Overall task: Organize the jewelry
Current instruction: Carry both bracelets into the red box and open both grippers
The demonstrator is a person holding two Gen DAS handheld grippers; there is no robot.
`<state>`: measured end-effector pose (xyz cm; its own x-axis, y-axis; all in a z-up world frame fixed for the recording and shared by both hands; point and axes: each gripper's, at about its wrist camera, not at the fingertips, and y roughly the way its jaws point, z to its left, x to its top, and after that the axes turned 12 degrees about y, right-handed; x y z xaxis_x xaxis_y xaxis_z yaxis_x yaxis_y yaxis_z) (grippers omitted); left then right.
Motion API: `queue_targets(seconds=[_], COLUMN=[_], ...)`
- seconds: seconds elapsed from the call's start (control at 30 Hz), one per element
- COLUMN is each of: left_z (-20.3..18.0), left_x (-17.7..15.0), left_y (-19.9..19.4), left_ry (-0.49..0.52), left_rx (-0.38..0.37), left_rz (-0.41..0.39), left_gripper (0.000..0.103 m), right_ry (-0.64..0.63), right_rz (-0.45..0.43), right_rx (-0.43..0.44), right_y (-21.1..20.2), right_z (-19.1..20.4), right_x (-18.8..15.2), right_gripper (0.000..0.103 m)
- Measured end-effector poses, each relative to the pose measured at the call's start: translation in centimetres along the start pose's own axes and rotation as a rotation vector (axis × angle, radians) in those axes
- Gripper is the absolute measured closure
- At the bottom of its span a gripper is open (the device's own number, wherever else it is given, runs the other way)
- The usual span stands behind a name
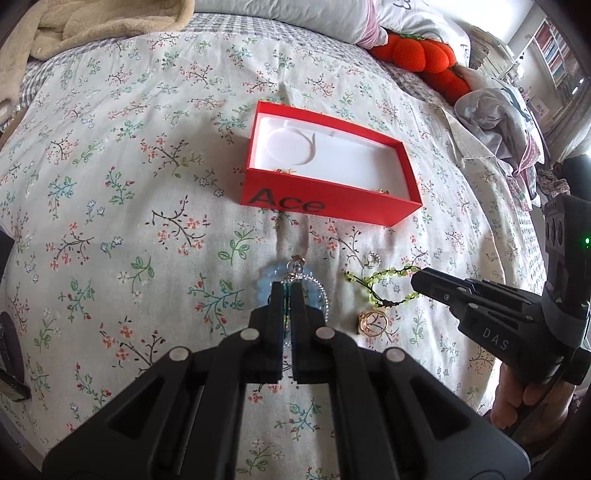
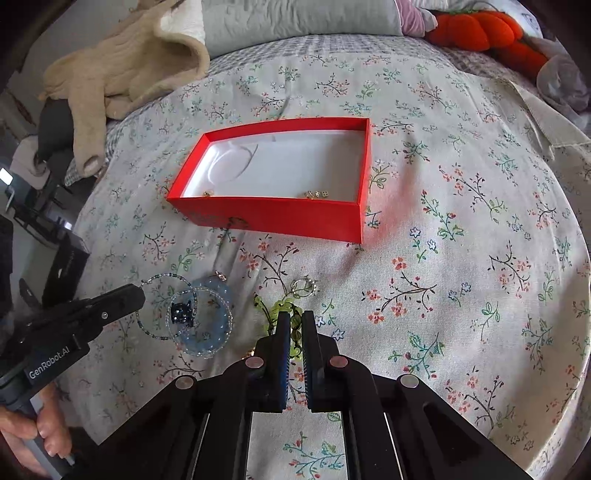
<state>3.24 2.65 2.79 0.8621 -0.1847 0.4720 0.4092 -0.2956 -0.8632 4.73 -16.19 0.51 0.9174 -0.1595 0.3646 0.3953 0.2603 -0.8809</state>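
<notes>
An open red box (image 1: 343,208) (image 2: 273,218) with a white lining lies on the floral bedspread; small gold earrings (image 2: 317,194) rest inside it. In front of it lies loose jewelry. My left gripper (image 1: 287,293) (image 2: 139,294) is shut on a thin blue-green beaded bracelet (image 2: 147,326), just above a pale blue bracelet (image 1: 264,277) (image 2: 216,325) and a dark charm (image 2: 181,314). My right gripper (image 2: 295,318) (image 1: 416,280) is shut on a green bead bracelet (image 1: 384,282) (image 2: 280,306). A silver ring (image 1: 371,259) (image 2: 303,286) and a gold ring (image 1: 373,323) lie close by.
A beige blanket (image 2: 122,70) is heaped at the back left, with pillows (image 2: 295,14) and an orange plush (image 1: 424,55) along the head of the bed. Crumpled clothing (image 1: 495,118) lies at the right edge. A person's hand holds each gripper handle.
</notes>
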Motion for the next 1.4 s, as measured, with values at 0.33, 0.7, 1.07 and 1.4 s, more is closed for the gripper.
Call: queue_targets(seconds=[0.33, 0.7, 1.07, 1.4], left_z=[-1.4, -2.1, -1.8, -2.0], left_x=[0.5, 0.7, 2.3, 5.3], left_y=[-1.4, -0.8, -1.0, -0.5], left_ry=[0.021, 0.031, 0.034, 0.029], left_rx=[-0.123, -0.11, -0.068, -0.071], left_rz=[-0.069, -0.059, -0.116, -0.203], left_gripper=[0.099, 0.099, 0.099, 0.099], right_ry=[0.004, 0.011, 0.039, 0.064], right_rz=[-0.034, -0.042, -0.093, -0.164], right_rx=[0.041, 0.045, 0.092, 0.138], right_y=[-2.1, -2.4, -4.1, -4.7], right_z=[0.2, 0.1, 0.0, 0.4], right_x=[-0.3, -0.3, 1.2, 3.8], right_gripper=[0.097, 0.097, 0.097, 0.097])
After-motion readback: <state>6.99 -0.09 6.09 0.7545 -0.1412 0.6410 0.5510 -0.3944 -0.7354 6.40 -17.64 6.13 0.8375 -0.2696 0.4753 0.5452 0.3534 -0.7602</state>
